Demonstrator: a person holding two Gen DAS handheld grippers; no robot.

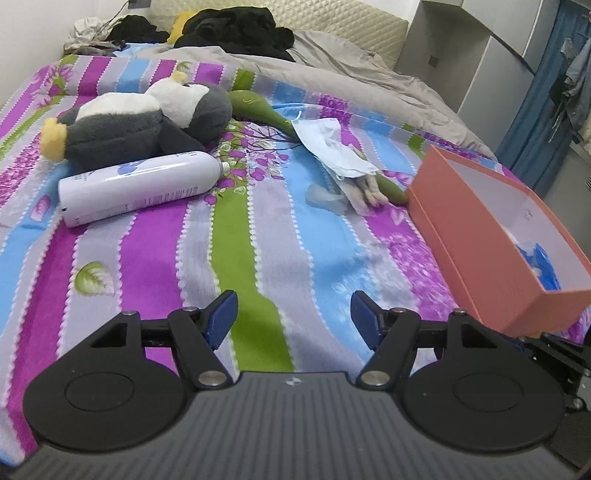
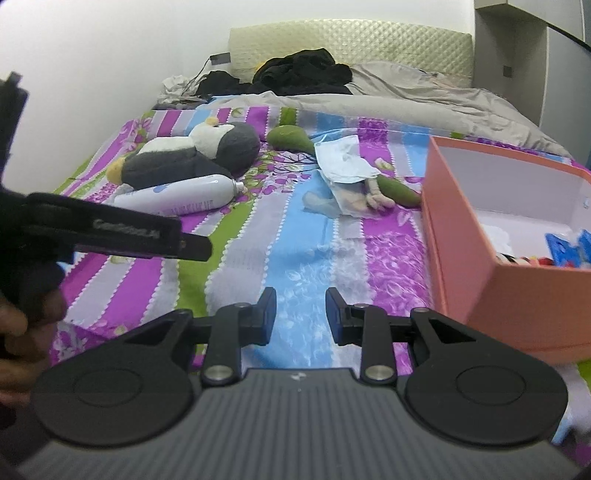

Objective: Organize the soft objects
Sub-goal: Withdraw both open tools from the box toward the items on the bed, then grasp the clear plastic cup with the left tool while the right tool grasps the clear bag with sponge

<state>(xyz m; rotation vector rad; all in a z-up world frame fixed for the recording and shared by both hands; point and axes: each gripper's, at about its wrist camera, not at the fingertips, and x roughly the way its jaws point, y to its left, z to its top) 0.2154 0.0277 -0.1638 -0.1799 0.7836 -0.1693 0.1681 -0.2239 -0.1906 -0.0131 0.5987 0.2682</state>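
Hovering over the near part of the bed [image 1: 258, 236], the left hand-held gripper [image 1: 293, 314] has its blue pads spread wide with nothing between them, only the striped floral bedspread [image 2: 295, 236] showing in the gap. The right hand-held gripper [image 2: 300, 314] hangs above the same spread with its jaws set narrow and likewise empty. In the right wrist view the left tool's dark body and part of the hand [image 2: 22, 325] holding it show at the left edge. A grey-and-white plush penguin [image 1: 147, 118] lies on its side toward the far left part of the bed, and a white spray bottle [image 1: 140, 186] lies flat just in front of it, touching or nearly touching it. Toward the middle, a long green plush toy [image 1: 258, 107] stretches diagonally toward the right side, with a crumpled white-and-blue face mask [image 1: 328, 146] draped over its middle and pale plush limbs poking out beneath. At the right edge of the bed sits an open pink box [image 2: 458, 236], its near corner close to the right tool; inside it some blue and other coloured items [image 2: 569, 247] rest in the near end. A grey duvet [image 1: 351, 70] lies bunched across the head of the bed, with dark clothes [image 1: 236, 29] piled against the quilted headboard [image 2: 351, 40].
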